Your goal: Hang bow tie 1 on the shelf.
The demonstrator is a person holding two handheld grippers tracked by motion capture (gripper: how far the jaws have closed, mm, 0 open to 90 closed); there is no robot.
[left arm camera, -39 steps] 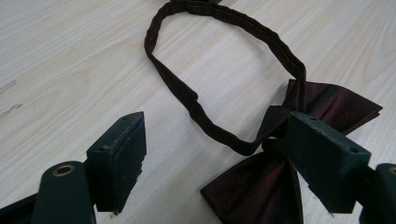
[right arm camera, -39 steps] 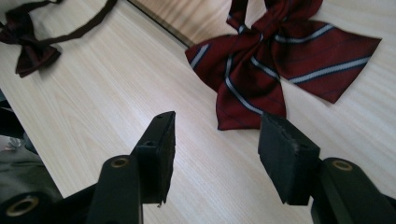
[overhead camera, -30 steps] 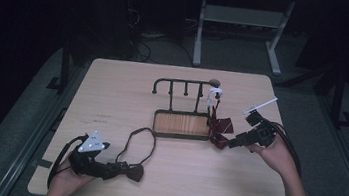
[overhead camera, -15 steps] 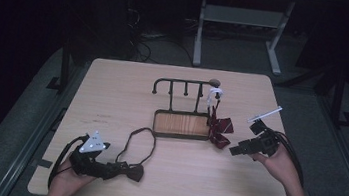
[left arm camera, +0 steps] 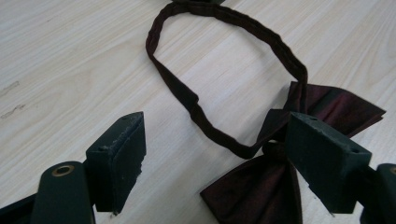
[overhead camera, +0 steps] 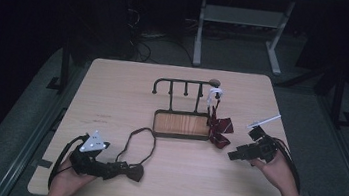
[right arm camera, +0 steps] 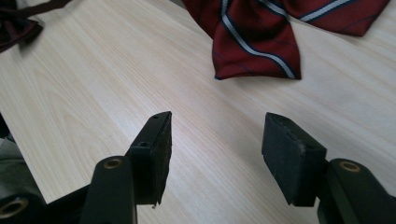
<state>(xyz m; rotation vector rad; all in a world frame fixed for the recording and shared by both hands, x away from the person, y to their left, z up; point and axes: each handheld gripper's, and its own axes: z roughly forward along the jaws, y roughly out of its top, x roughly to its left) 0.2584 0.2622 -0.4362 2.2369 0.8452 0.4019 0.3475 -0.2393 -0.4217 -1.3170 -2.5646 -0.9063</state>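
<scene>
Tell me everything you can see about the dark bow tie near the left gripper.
The dark bow tie is deep maroon, almost black, of smooth, slightly shiny cloth. It has two fanned wings, a knot in the middle and a thin neck strap closed into a loop. It lies flat on the wooden table, near the front edge. The open left gripper is right at the bow; one jaw overlaps it, contact unclear.

Pretty dim room, honestly. The light wood counter (overhead camera: 112, 95) is the only bright spot, with grey carpeted floor (overhead camera: 238, 55) around it. Behind it there's a white-legged desk frame (overhead camera: 244, 23) and some cables (overhead camera: 141, 43) tangled on the floor; the rest is dark.
</scene>
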